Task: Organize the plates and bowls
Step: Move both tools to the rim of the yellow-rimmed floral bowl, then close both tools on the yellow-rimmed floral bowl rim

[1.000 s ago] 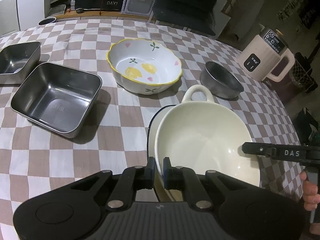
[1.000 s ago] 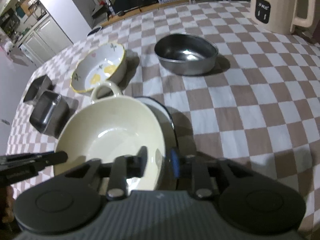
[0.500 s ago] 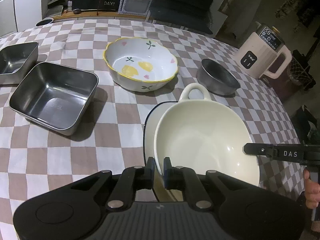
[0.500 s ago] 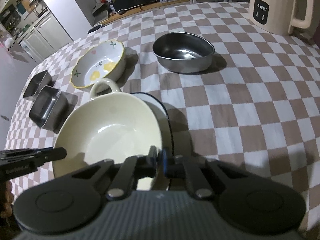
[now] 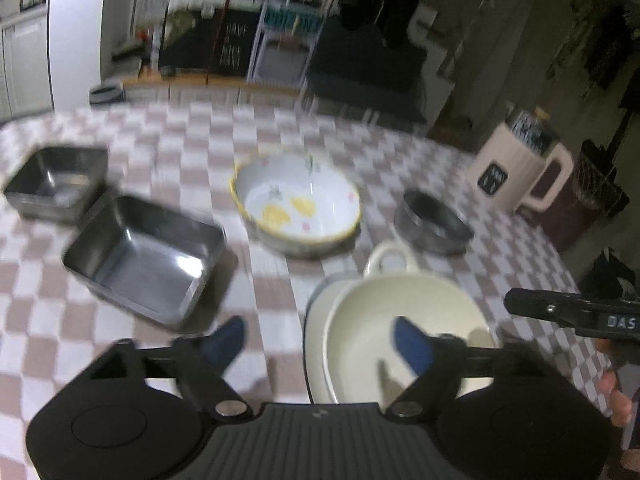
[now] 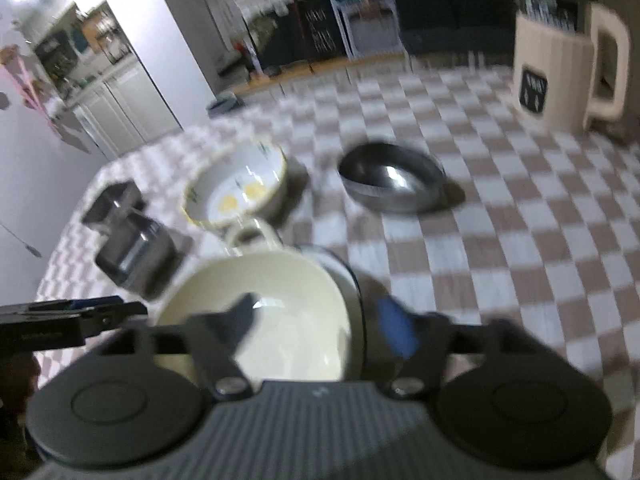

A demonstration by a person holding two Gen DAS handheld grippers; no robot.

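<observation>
Bare checked cloth [image 6: 520, 264] right of the cream bowl [image 6: 256, 320]; steel bowl [image 6: 390, 184] beyond.

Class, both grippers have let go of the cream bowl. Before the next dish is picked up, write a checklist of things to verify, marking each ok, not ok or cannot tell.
1. Left gripper open and free of the cream bowl: ok.
2. Right gripper open and free: ok.
3. Cream bowl resting on the plate: ok.
4. Bowl centred on the plate: cannot tell, most of the plate is hidden.
5. Flowered bowl upright and apart from its neighbours: ok.
6. Round steel bowl empty and free to grasp: ok.
</observation>
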